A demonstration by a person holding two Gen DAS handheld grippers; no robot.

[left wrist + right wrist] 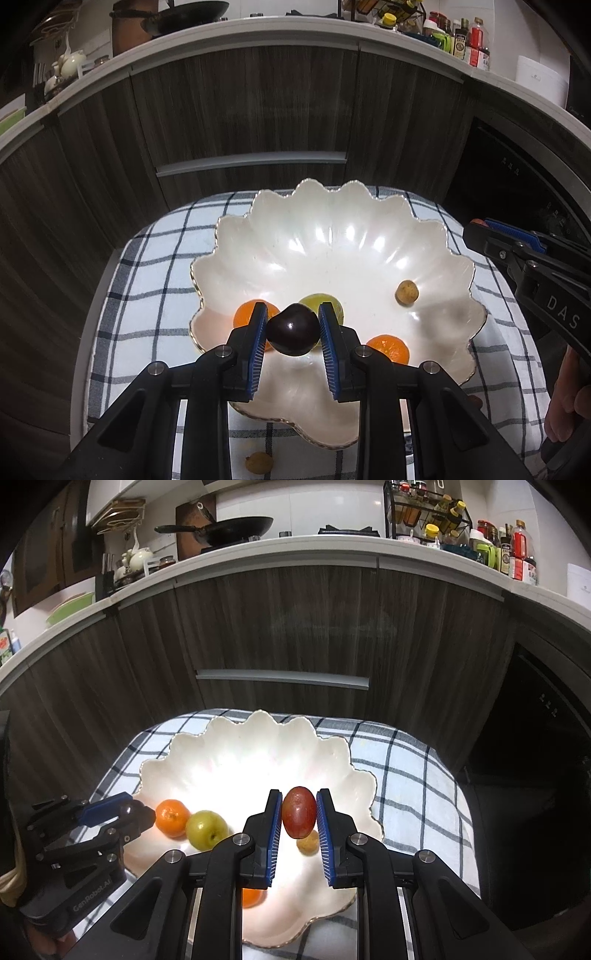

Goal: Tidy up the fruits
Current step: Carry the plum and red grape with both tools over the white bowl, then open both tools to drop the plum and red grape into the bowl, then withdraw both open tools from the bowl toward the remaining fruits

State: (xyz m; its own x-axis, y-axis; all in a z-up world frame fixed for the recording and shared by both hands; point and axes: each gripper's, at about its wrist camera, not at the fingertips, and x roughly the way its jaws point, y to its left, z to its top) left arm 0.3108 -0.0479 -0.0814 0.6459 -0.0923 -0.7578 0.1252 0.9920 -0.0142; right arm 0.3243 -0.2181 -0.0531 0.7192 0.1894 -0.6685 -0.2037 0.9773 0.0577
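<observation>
Above the scalloped white ceramic bowl [369,236], the left gripper [292,326] clamps a dark, glossy round plum [293,329]; the right gripper [298,814] clamps a smooth red oval fruit [299,812]. Both look light, slippery and bruisable; grip at the widest part.

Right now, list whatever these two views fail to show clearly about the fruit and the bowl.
- Left wrist view: the dark plum in the left gripper covers much of the green fruit and one orange.
- Left wrist view: the small brown fruit on the cloth is half hidden by the gripper frame.
- Right wrist view: the right gripper, shut on a red fruit, hides the bowl's near side and most of a second orange.
</observation>
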